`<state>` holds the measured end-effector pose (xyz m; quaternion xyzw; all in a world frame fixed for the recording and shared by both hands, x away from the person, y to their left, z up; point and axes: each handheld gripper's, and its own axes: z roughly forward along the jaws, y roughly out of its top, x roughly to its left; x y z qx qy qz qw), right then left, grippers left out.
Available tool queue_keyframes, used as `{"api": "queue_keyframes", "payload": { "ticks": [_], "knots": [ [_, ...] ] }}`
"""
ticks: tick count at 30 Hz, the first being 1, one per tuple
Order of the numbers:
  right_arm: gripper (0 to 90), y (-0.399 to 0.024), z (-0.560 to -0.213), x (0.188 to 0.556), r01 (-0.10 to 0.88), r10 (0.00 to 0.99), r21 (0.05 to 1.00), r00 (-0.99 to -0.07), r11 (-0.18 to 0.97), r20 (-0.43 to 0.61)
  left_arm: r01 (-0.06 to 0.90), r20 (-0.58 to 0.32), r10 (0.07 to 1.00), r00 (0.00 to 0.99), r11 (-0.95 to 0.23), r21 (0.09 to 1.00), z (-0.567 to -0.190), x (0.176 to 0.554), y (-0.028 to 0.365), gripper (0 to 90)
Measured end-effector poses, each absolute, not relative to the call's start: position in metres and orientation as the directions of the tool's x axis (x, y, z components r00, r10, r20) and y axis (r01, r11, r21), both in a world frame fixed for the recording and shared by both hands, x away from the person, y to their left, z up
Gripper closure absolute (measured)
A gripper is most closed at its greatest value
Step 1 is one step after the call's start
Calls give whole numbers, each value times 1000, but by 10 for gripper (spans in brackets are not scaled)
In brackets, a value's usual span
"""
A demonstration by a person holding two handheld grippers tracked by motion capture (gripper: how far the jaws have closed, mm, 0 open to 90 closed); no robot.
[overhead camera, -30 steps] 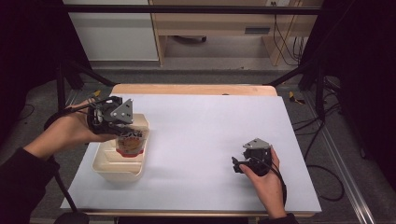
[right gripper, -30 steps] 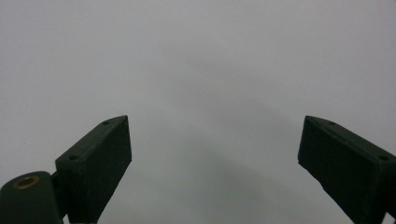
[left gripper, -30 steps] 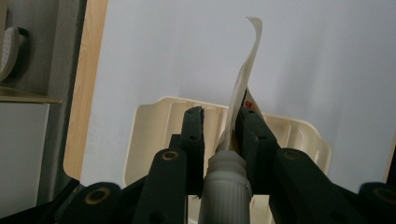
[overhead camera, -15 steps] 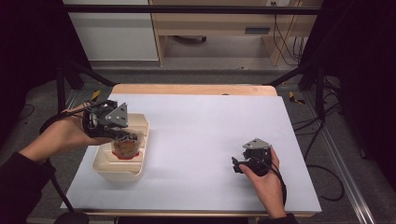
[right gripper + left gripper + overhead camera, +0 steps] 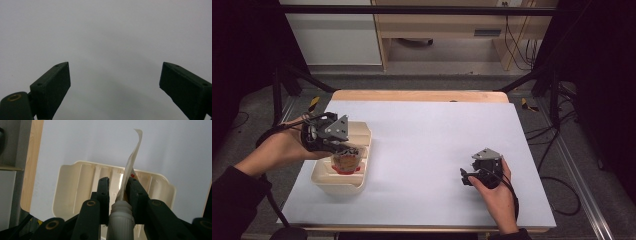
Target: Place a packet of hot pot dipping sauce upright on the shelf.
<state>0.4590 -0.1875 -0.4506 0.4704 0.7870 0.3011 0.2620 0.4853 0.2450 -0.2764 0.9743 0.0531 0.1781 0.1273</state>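
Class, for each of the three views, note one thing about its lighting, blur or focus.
High view: white table brightly lit, surroundings dark. Left gripper view: bottle neck close to the lens looks soft, cream tray clearer. Right gripper view: flat grey, jaws dark, edges slightly soft.

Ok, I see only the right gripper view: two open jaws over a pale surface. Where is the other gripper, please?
Observer: In the high view, the left gripper is at the table's left side, above a cream tray.
Operator: Does it hold something?
Observer: Yes. Its jaws are shut on a container with a white ribbed neck.
Operator: Is the container inside the tray?
Observer: It is over the tray. Whether it touches the bottom, I cannot tell.
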Motion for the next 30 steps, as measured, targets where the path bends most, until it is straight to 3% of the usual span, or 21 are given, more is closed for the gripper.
{"api": "queue_keyframes", "payload": {
  "ticks": [30],
  "knots": [
    [105,-188,-452,460,586,896,715,-425,381,-130,40,304,128,944,-959,280,-296,478,251,733]
  ]
}}
